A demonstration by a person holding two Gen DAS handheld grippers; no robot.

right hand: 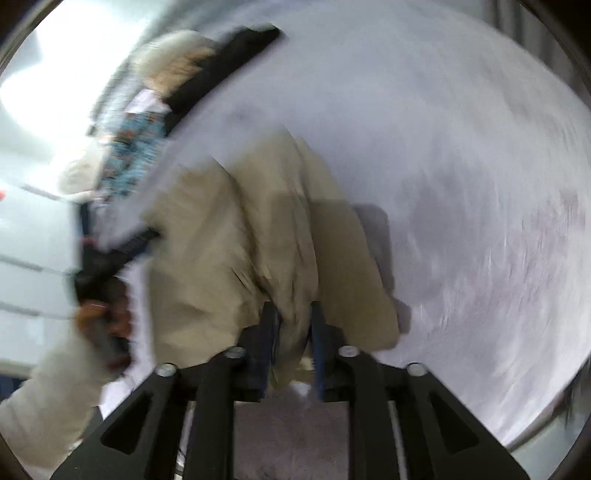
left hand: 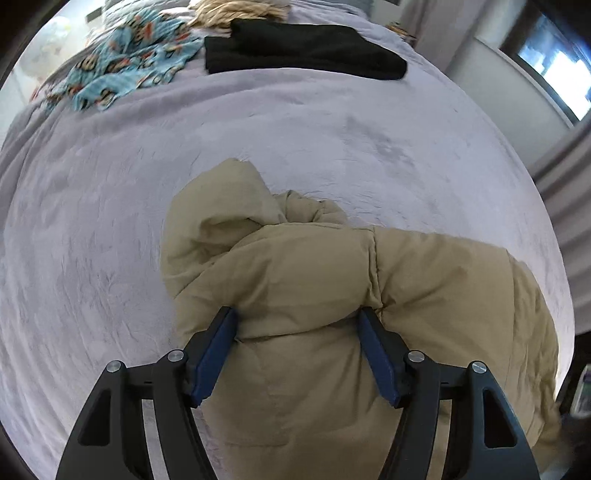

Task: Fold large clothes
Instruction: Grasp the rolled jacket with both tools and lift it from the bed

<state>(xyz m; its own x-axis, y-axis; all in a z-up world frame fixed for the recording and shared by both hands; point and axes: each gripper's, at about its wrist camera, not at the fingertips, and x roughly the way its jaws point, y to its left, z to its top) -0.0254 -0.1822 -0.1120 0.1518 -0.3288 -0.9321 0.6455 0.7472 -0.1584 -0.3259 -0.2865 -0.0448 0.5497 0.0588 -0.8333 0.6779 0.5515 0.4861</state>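
Note:
A tan puffer jacket (left hand: 303, 280) lies bunched on a lavender bed cover (left hand: 110, 221), its hood pointing away from me. My left gripper (left hand: 297, 314) is open, its blue-padded fingers (left hand: 214, 350) straddling a thick fold of the jacket. In the blurred right wrist view the jacket (right hand: 229, 236) hangs in folds, and my right gripper (right hand: 293, 314) is shut on a bunch of its fabric. The left gripper and the hand holding it (right hand: 107, 273) show at the left of that view.
A folded black garment (left hand: 303, 51) lies at the far side of the bed, with a blue patterned cloth (left hand: 129, 70) to its left and a beige furry item (left hand: 236, 14) behind. A wall and window (left hand: 554, 74) stand at the right.

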